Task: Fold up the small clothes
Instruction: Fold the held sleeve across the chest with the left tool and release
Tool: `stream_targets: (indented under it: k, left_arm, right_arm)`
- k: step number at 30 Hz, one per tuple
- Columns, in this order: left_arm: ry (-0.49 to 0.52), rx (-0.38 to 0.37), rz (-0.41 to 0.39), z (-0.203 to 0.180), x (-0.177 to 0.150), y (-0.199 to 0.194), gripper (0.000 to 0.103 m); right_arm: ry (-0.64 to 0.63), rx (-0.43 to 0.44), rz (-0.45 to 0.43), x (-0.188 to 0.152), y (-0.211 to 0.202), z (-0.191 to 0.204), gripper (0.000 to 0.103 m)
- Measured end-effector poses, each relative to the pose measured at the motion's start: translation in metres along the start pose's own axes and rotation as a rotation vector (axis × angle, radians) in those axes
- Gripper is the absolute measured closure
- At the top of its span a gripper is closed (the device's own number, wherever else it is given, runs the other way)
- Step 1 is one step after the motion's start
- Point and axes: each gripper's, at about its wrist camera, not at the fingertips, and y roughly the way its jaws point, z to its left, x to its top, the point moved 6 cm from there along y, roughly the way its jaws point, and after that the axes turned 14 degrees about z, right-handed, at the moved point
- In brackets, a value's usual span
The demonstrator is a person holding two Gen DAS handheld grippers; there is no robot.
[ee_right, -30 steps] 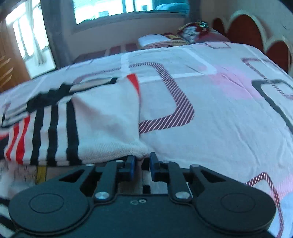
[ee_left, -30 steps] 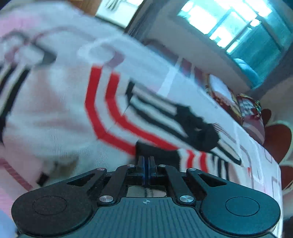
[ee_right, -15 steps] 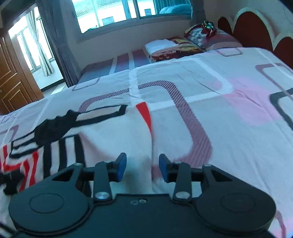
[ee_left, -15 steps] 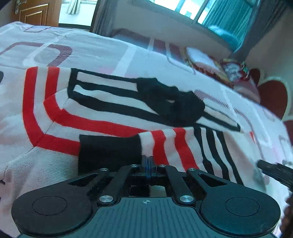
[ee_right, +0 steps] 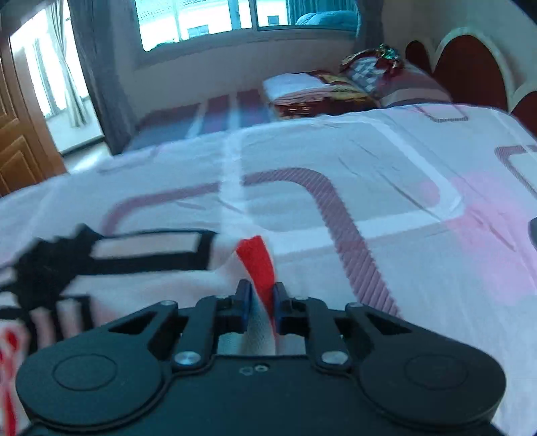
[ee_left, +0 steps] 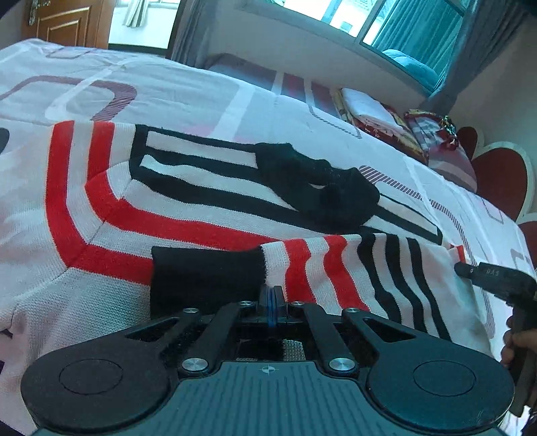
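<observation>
A white knitted sweater (ee_left: 201, 214) with red and black stripes lies flat on the bed, its black collar (ee_left: 319, 187) towards the far side. One sleeve (ee_left: 335, 268) is folded across the body and ends in a black cuff (ee_left: 204, 278). My left gripper (ee_left: 272, 295) is shut on the near edge of that sleeve, beside the cuff. My right gripper (ee_right: 261, 298) is closing on the sweater (ee_right: 151, 285) at its right edge. White knit and a red stripe (ee_right: 258, 258) fill the gap between its pads. The left wrist view shows the right gripper's tip (ee_left: 463, 268) on that edge.
The bedspread (ee_left: 201, 90) is pink and white with rounded outlines. Folded bedding and a pillow (ee_right: 319, 90) lie at the far side under the window. A red headboard (ee_right: 470, 67) stands on the right and a wooden door (ee_left: 67, 23) on the left. A hand (ee_left: 517, 345) holds the right gripper.
The left gripper carried the sleeve across the sweater's body and came to rest there. The right gripper opened, moved forward to the sweater's red-striped edge and closed on the fabric.
</observation>
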Motion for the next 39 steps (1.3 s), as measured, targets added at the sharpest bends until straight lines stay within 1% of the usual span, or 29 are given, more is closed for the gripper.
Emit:
stream_targets:
  k: [2,3,4,5,6,8,10,11,12,14,15,17,18,19,21,22,23,25,27,28,30,31,33,34,35,37,39]
  left_arm:
    - [-0.015,0.013,0.012,-0.001,0.002,-0.004,0.102]
    - [-0.024,0.022,0.005,-0.003,0.003,-0.008,0.102]
    - [-0.018,0.031,-0.017,-0.006,0.005,-0.013,0.102]
    - [-0.007,0.041,-0.034,-0.009,0.006,-0.014,0.102]
    - [-0.007,0.038,-0.027,-0.011,0.008,-0.012,0.102]
    - [-0.026,0.025,0.006,-0.011,0.01,-0.003,0.102]
    - [0.004,0.05,-0.01,-0.011,0.01,0.002,0.102]
    - [0.016,0.045,-0.015,-0.009,0.009,0.003,0.102]
    - [0.02,0.033,-0.014,-0.006,0.009,0.002,0.102]
    - [0.003,0.029,0.006,0.0,0.009,-0.001,0.102]
    - [-0.011,0.026,0.017,0.003,0.008,-0.005,0.102]
    - [-0.014,0.033,0.028,0.005,0.003,-0.01,0.102]
    - [-0.009,0.036,0.03,0.005,0.0,-0.012,0.102]
    - [-0.002,0.038,0.03,0.005,-0.003,-0.014,0.102]
    - [0.002,0.034,0.032,0.006,-0.009,-0.018,0.102]
    - [-0.01,0.031,0.036,0.007,-0.01,-0.019,0.102]
    - [-0.027,0.024,0.046,0.01,-0.012,-0.021,0.102]
    - [-0.056,0.024,0.059,0.016,-0.015,-0.027,0.102]
    - [-0.064,0.058,0.049,0.022,-0.02,-0.038,0.102]
    - [-0.065,0.075,0.044,0.024,-0.022,-0.041,0.102]
    - [-0.082,0.102,0.041,0.03,-0.029,-0.048,0.102]
    - [-0.098,0.114,0.049,0.033,-0.033,-0.051,0.101]
    - [-0.116,0.134,0.064,0.037,-0.041,-0.059,0.101]
    - [-0.114,0.145,0.057,0.039,-0.045,-0.066,0.101]
    - [-0.113,0.158,0.044,0.042,-0.049,-0.073,0.101]
    - [-0.129,0.181,0.029,0.051,-0.056,-0.086,0.101]
    - [-0.158,0.194,0.028,0.062,-0.063,-0.096,0.101]
  right_arm:
    - [-0.002,-0.006,0.001,0.001,-0.001,0.003,0.087]
    - [0.0,-0.021,-0.007,0.002,-0.005,0.004,0.078]
    - [0.01,-0.035,-0.031,0.003,-0.012,0.003,0.075]
    - [0.013,-0.034,-0.06,0.004,-0.021,0.004,0.075]
    - [-0.002,-0.001,-0.084,0.003,-0.031,0.009,0.074]
    - [-0.044,0.063,-0.067,0.002,-0.035,0.022,0.075]
    - [-0.097,0.096,-0.038,-0.005,-0.032,0.042,0.077]
    - [-0.129,0.097,-0.03,-0.011,-0.03,0.05,0.077]
    - [-0.166,0.078,-0.023,-0.015,-0.026,0.057,0.078]
    - [-0.22,-0.023,0.0,-0.022,-0.01,0.058,0.076]
    - [-0.227,-0.034,-0.023,-0.022,-0.009,0.055,0.075]
    - [-0.185,-0.042,-0.008,-0.02,-0.013,0.051,0.075]
    - [-0.17,-0.049,-0.005,-0.02,-0.02,0.052,0.073]
    - [-0.169,-0.028,-0.009,-0.023,-0.027,0.057,0.073]
    - [-0.208,0.061,-0.015,-0.037,-0.042,0.076,0.071]
    - [-0.235,0.076,-0.018,-0.045,-0.046,0.084,0.069]
    - [-0.264,0.081,-0.017,-0.05,-0.045,0.092,0.066]
    - [-0.303,0.07,0.042,-0.067,-0.033,0.103,0.066]
    - [-0.315,0.052,0.029,-0.076,-0.036,0.107,0.066]
    - [-0.311,0.056,0.036,-0.077,-0.039,0.108,0.065]
    - [-0.274,0.122,0.02,-0.077,-0.05,0.109,0.066]
    - [-0.272,0.124,0.012,-0.078,-0.051,0.11,0.064]
    - [-0.335,0.093,0.052,-0.086,-0.038,0.119,0.064]
    - [-0.353,0.077,0.031,-0.089,-0.042,0.122,0.064]
    - [-0.352,0.083,0.038,-0.09,-0.045,0.123,0.064]
    - [-0.304,0.166,0.039,-0.088,-0.057,0.126,0.066]
    - [-0.315,0.192,0.013,-0.09,-0.07,0.134,0.063]
